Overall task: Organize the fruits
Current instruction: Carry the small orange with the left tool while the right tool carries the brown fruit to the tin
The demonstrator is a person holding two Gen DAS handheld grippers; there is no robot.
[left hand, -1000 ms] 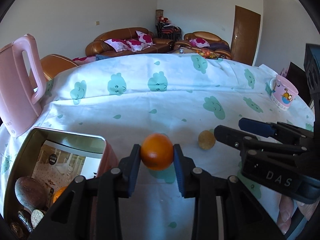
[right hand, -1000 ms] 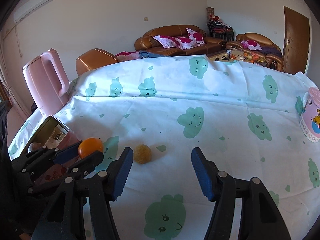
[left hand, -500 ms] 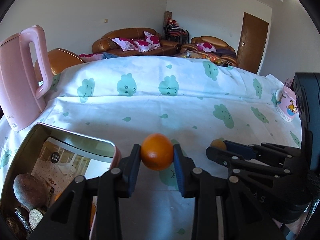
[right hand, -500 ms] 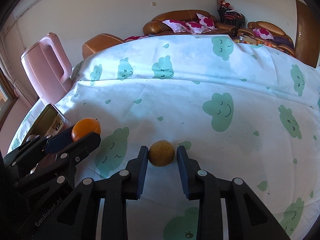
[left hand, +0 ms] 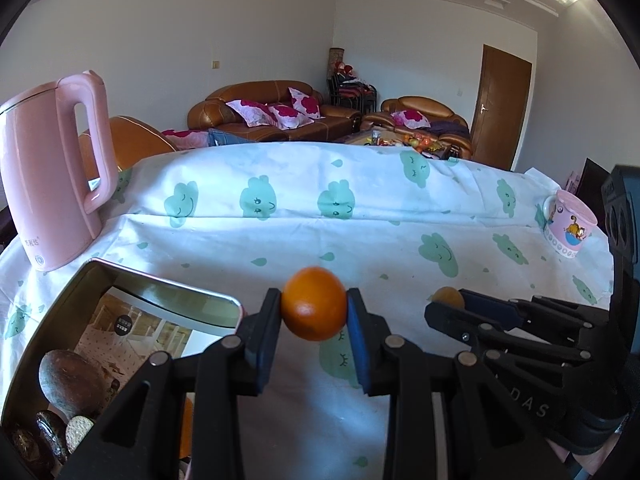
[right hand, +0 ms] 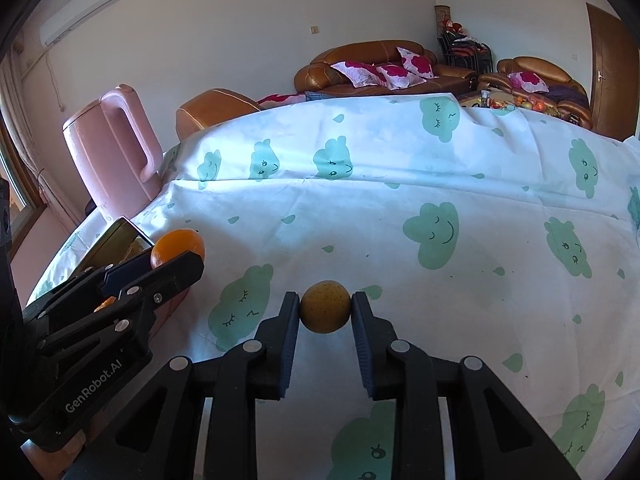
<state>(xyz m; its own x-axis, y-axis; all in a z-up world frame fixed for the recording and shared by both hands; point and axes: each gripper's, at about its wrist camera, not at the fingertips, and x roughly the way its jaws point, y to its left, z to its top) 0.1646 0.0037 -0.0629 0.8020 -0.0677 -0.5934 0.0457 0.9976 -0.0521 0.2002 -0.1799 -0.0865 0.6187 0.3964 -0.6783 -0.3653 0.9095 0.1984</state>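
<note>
While my left gripper [left hand: 314, 310] pinches an orange [left hand: 313, 304] beside the tin [left hand: 160, 286] at its 9 o'clock, my right gripper [right hand: 325, 312] clamps a yellowish fruit [right hand: 325, 306] on the cloth [right hand: 400, 200], both likely tin-bound.

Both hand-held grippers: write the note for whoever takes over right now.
Left hand-held gripper: shut on the orange, held above the tablecloth just right of the open tin.
Right hand-held gripper: shut on the yellow-brown fruit, low over the cloth; whether it is lifted cannot be told.
Done: the tin already holds a large brown fruit and smaller pieces.
Left: probably both held fruits into the tin.
</note>
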